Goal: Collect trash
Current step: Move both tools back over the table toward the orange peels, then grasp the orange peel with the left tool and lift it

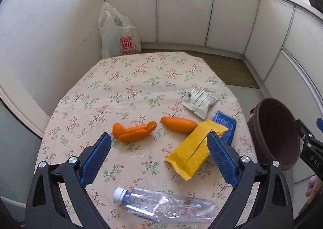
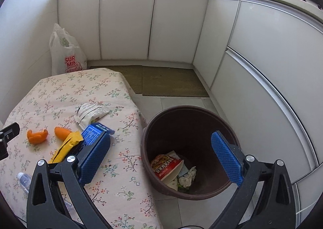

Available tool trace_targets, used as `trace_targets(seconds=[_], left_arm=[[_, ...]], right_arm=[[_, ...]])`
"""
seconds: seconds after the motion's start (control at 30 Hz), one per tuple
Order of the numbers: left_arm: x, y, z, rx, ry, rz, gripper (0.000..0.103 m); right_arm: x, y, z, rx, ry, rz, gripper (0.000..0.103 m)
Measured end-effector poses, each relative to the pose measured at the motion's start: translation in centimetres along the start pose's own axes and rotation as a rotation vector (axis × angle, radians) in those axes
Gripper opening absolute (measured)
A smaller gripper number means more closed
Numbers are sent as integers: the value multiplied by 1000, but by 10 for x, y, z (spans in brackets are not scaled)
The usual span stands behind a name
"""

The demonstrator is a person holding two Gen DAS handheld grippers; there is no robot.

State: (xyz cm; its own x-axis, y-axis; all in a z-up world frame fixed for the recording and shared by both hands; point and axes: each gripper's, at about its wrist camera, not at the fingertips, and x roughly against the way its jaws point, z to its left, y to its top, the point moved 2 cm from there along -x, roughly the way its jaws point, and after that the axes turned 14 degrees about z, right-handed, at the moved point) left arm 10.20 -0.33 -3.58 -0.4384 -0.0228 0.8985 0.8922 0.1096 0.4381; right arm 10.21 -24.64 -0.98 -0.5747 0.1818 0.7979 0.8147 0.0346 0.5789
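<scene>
On the floral-cloth table (image 1: 129,79) lie two orange peel pieces (image 1: 133,131) (image 1: 178,124), a yellow wrapper (image 1: 193,148), a blue packet (image 1: 227,128), a grey-white packet (image 1: 199,101) and a clear plastic bottle (image 1: 165,206). My left gripper (image 1: 159,152) is open and empty above the table, between the peel and the yellow wrapper. My right gripper (image 2: 161,154) is open and empty over the rim of the brown bin (image 2: 153,128) standing on the floor beside the table. The bin holds a red packet (image 2: 165,164) and crumpled paper (image 2: 187,176).
A white shopping bag (image 1: 119,35) stands on the floor behind the table by the wall. White cabinets (image 2: 125,22) curve round the back and right. A woven mat (image 2: 169,81) lies on the floor. The table's right edge (image 2: 139,115) nearly touches the bin.
</scene>
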Motion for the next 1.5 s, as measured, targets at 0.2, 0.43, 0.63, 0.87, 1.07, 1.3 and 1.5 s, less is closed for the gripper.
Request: trace_targets(seconds=[0.2, 0.43, 0.63, 0.87, 1.07, 1.3, 1.5], left_arm=[[-32, -27, 54, 92, 14, 128, 93], [-68, -30, 95, 223, -9, 235, 93], [-108, -10, 128, 494, -244, 361, 93], [-140, 15, 119, 665, -380, 412, 92], [-159, 30, 110, 718, -365, 440, 90], [-167, 32, 103, 789, -291, 439, 56], [-166, 33, 104, 700, -290, 414, 38]], right_arm=[[-3, -6, 32, 86, 15, 19, 96], [-9, -7, 55, 138, 26, 43, 96], [-15, -6, 67, 168, 16, 56, 96], [-26, 1, 65, 149, 28, 86, 96], [-36, 1, 62, 144, 35, 112, 96], [-37, 3, 60, 144, 42, 115, 96], [-47, 1, 56, 108, 98, 170, 96]])
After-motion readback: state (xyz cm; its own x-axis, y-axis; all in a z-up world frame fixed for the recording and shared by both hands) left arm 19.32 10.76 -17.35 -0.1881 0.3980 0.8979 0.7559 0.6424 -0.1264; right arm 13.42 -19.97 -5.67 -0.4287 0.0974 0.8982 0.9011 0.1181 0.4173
